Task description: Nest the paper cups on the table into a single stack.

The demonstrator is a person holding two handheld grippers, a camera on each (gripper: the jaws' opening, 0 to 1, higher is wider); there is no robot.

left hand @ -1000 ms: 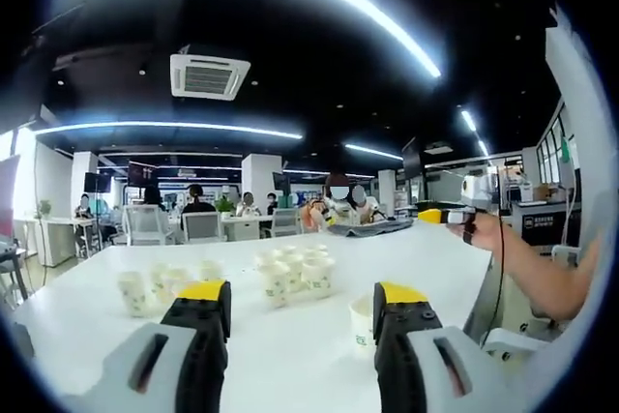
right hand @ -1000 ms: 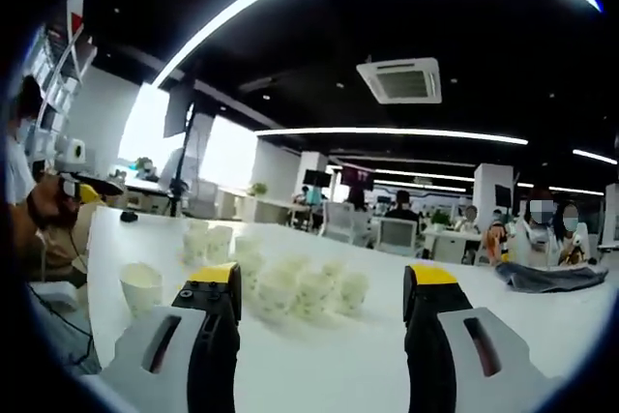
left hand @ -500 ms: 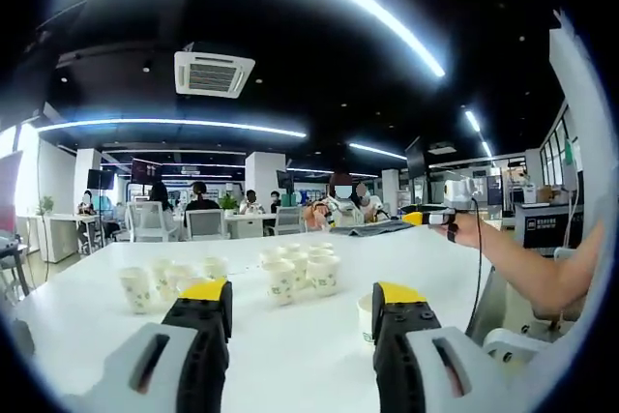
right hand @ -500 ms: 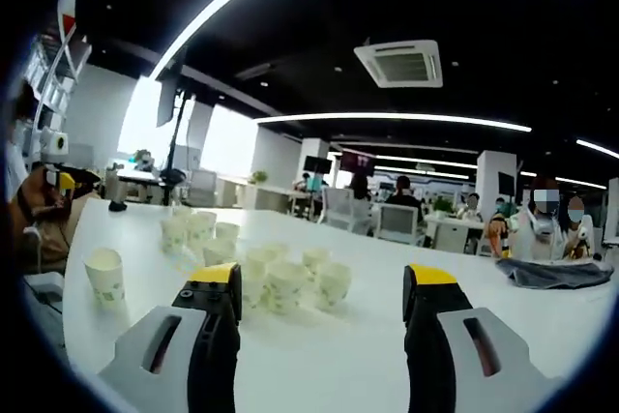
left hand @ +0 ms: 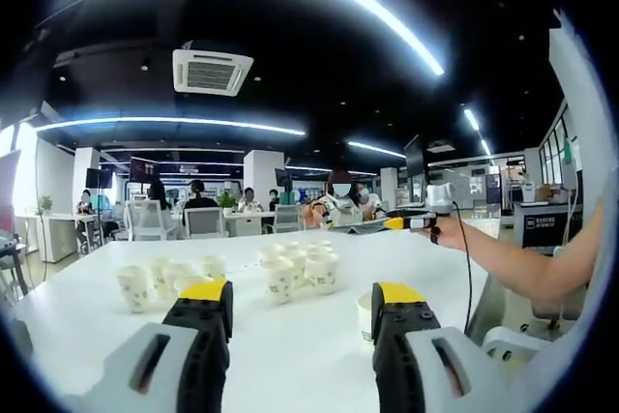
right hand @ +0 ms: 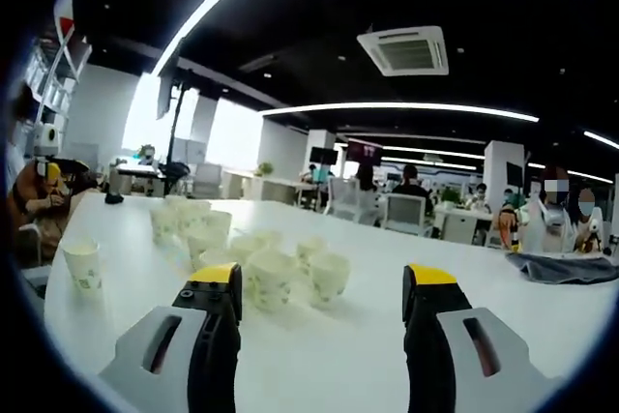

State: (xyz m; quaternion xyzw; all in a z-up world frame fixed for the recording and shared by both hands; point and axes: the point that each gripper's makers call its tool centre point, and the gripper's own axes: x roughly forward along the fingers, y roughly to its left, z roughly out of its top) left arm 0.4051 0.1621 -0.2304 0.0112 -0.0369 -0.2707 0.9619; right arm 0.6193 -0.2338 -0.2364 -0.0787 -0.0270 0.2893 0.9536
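Both my grippers hang released over the white table [left hand: 290,336]

My left gripper [left hand: 300,321] gapes, a lone cup [left hand: 364,316] at 3 o'clock; my right gripper [right hand: 319,309] gapes too, the paper cups [right hand: 276,273] clustered at 11 o'clock; seated people beyond.

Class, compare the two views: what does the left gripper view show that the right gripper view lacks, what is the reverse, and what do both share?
Left gripper view: the left gripper's open, empty jaws, and a person's forearm holding the right gripper out. Right gripper view: the right gripper's own open jaws from behind, and bright windows. Shared: the white table, the cluster of paper cups, one lone cup and a ceiling air-conditioning unit.
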